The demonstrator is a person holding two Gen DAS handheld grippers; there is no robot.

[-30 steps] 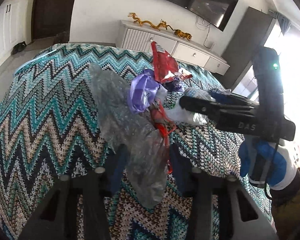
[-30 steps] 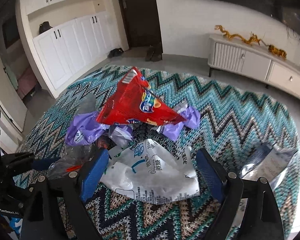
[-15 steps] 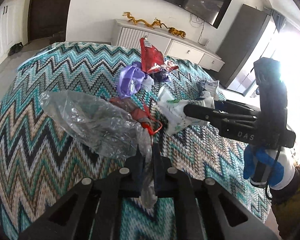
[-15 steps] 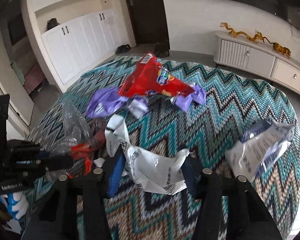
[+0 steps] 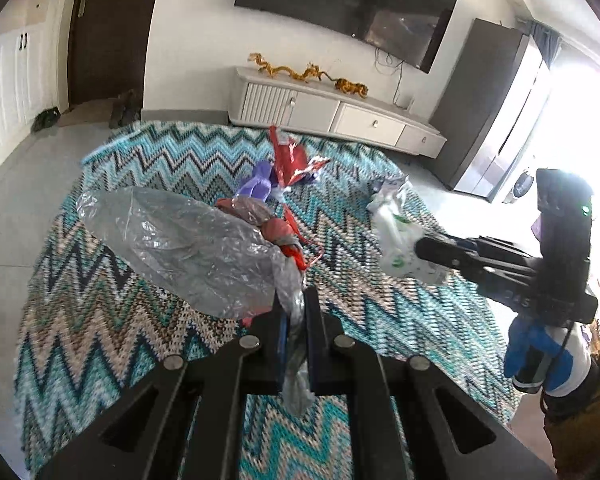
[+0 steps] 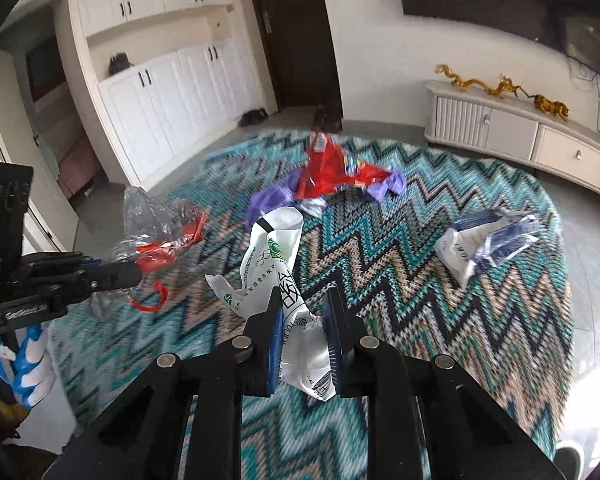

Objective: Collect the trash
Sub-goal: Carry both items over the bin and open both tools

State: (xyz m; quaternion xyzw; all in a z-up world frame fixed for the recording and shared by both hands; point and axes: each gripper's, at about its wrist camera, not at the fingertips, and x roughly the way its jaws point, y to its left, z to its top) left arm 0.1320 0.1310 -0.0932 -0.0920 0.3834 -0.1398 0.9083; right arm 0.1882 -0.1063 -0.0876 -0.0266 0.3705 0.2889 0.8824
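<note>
My left gripper (image 5: 295, 312) is shut on a clear plastic bag (image 5: 188, 248) with red scraps inside, held above the zigzag rug (image 5: 100, 320). It also shows in the right wrist view (image 6: 156, 236). My right gripper (image 6: 302, 320) is shut on a white printed plastic bag (image 6: 276, 256), lifted off the rug; the left wrist view shows it too (image 5: 396, 236). A red snack wrapper (image 6: 332, 168) and purple wrappers (image 6: 268, 200) lie on the rug's far side. A white-and-blue wrapper (image 6: 484, 240) lies at the right.
The rug (image 6: 420, 280) lies on a grey tiled floor. A white TV cabinet (image 5: 332, 112) with gold dragon figures stands at the far wall. White cupboards (image 6: 160, 100) and a dark door (image 6: 296, 32) stand at the left. Shoes (image 6: 252, 116) lie by the door.
Both grippers closed on their bags and lifted them off the rug. The cameras rose and pulled back, so the remaining wrappers look farther away.
</note>
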